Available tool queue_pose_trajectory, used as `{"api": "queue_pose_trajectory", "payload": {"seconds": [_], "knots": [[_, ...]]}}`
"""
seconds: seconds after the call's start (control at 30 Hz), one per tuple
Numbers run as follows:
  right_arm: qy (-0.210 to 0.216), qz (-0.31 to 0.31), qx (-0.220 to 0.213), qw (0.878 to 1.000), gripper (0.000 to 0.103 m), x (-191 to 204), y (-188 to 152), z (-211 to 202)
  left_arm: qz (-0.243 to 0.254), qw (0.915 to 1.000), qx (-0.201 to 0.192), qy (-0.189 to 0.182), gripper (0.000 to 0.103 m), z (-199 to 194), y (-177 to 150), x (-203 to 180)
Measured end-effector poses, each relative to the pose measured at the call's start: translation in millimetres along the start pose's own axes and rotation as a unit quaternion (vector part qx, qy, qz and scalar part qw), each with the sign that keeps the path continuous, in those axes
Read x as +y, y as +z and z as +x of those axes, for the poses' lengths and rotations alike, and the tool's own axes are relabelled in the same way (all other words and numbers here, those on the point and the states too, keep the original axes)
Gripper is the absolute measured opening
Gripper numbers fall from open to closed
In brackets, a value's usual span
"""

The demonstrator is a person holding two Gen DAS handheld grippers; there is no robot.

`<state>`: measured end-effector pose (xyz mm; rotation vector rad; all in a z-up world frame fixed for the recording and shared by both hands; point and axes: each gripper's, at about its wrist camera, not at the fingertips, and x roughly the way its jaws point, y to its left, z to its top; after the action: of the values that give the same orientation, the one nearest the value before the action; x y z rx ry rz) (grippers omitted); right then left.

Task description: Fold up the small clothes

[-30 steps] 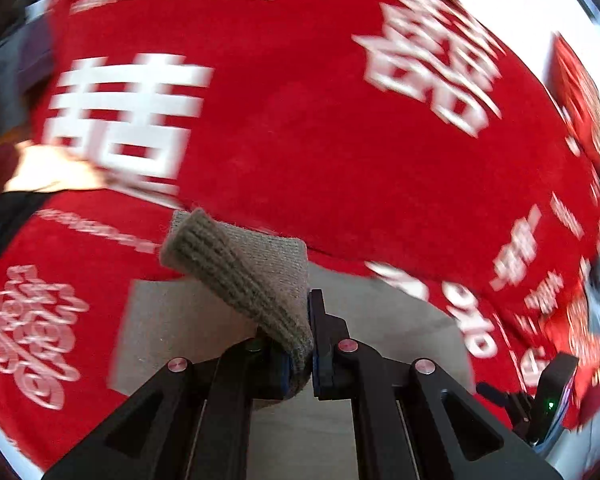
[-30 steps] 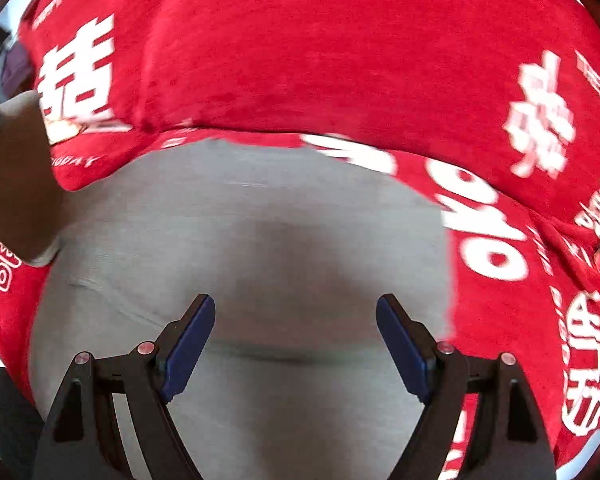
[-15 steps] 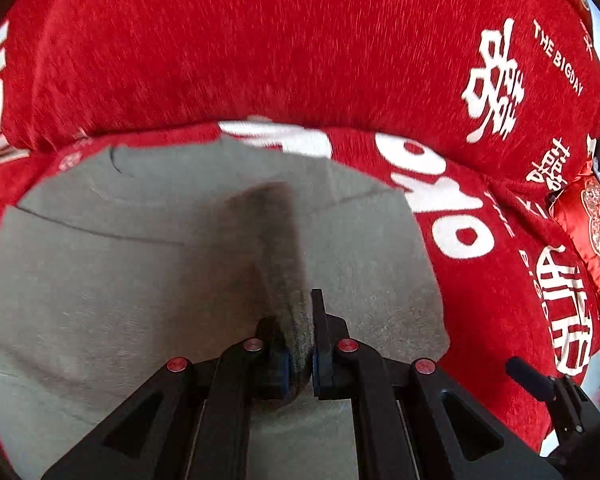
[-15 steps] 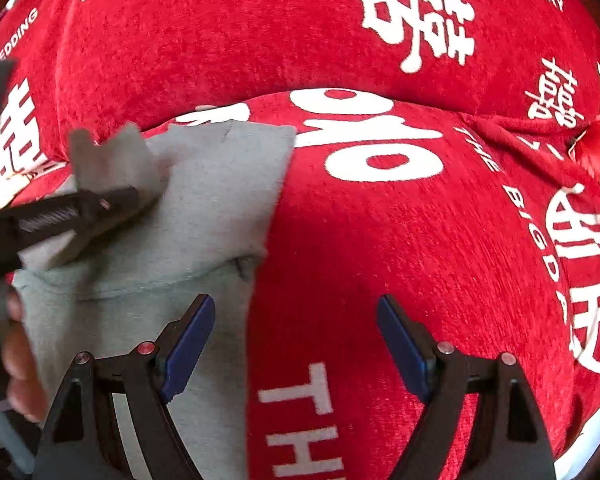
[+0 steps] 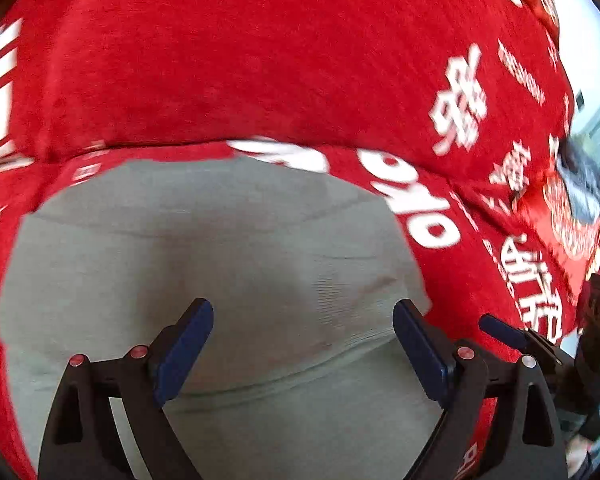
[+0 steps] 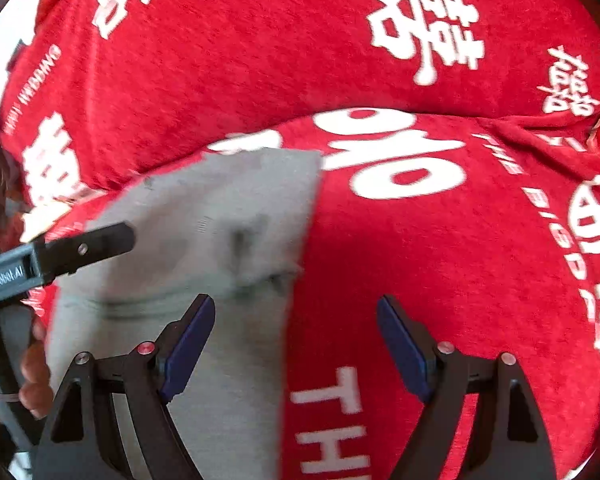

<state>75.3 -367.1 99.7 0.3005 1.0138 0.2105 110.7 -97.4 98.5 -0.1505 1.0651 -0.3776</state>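
Note:
A grey-green knit garment [image 5: 228, 264] lies flat on a red cloth with white lettering [image 5: 260, 60]. A ribbed cuff end [image 5: 352, 300] rests folded on its right part. My left gripper [image 5: 302, 324] is open and empty just above the garment. In the right wrist view the garment [image 6: 220, 216] lies at the left, and my right gripper [image 6: 296, 320] is open and empty over its right edge and the red cloth [image 6: 440, 260]. The left gripper's finger [image 6: 88, 246] reaches in from the left over the garment.
The red cloth rises into a padded back behind the garment [image 5: 240, 52]. A red cushion with a dark object on it [image 5: 580, 200] sits at the far right. The person's hand [image 6: 34, 372] holds the left tool at the lower left.
My left gripper has opened and let go of the knit cuff, which now lies on the garment. The right gripper has stayed open and shifted slightly.

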Motion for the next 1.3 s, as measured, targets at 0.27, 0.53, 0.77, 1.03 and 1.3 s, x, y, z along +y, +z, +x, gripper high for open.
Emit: {"api": "queue_pose_trajectory", "payload": {"seconds": [0.27,0.53,0.77,1.03,1.3], "knots": [[0.036,-0.032,0.002,0.999,0.084,37,14,24,-0.093,0.9908,-0.012,0.098,0.092,-11,-7,110],[0.007,-0.028,0.083,0.996,0.048,46,33,88,-0.099,0.9868,0.012,0.128,0.092,15,-25,146],[-0.007,-0.058,0.017,0.998,0.006,57,41,66,-0.07,0.9902,-0.028,0.117,0.092,-5,-11,131],[-0.04,-0.021,0.059,0.997,0.026,41,36,83,-0.036,0.9874,0.015,0.153,0.092,15,-17,133],[-0.059,-0.063,0.009,0.996,0.066,83,36,49,-0.048,0.9911,0.029,0.121,0.092,20,-11,138]]}}
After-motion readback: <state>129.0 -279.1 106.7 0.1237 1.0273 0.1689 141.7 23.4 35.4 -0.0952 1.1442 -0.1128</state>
